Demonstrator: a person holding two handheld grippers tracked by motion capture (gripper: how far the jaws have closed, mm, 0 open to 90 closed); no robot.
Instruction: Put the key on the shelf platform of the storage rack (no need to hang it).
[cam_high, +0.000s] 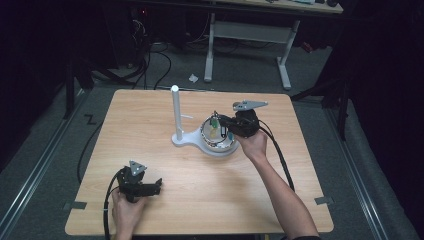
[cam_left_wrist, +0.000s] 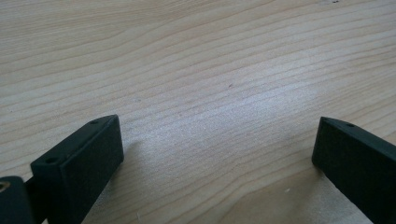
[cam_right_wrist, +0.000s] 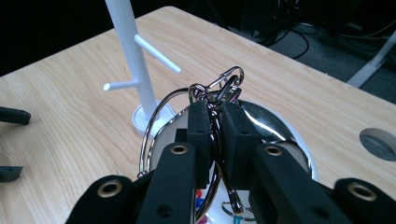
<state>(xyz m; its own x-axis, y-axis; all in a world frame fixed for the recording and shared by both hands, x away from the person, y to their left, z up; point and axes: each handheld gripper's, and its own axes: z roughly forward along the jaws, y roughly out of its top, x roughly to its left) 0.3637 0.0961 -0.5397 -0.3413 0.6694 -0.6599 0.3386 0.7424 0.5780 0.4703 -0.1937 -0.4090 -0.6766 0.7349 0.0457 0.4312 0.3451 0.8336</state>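
Fingers (cam_right_wrist: 201, 135) of the right gripper (cam_right_wrist: 215, 122) are pinched almost together, and caught between the pads is a bundle of key rings (cam_right_wrist: 218, 91) — silver loops and a carabiner clip poking out past the tips, with a big wire ring curving off to the side. Nice tight clamp, and it makes sense: thin wire slips, so the pads squeeze right at the cluster where several loops overlap. In the high view the right gripper (cam_high: 223, 128) sits just over the white dish (cam_high: 220, 149), the keys (cam_high: 215, 126) dangling into it with some coloured tags, so the bundle is in the grip at the dish, not lying loose on the table.

Just beside the dish, joined on the same white base, stands the peg stand (cam_high: 176, 114), upright, short pegs jutting off the post; the right gripper view shows two of those pegs (cam_right_wrist: 156, 52) bare. My read is that the ring is headed for a peg, and holding it from above with the loops pointing forward leaves an opening free to slip over one.

Over on the near left corner, the left gripper (cam_high: 156, 186) rests low on the wooden table (cam_left_wrist: 196, 70), well apart from the action. Its jaws stand wide apart, bare wood between them, nothing held — parked out of the way, it seems, so the right hand (cam_high: 254, 144) has room to work
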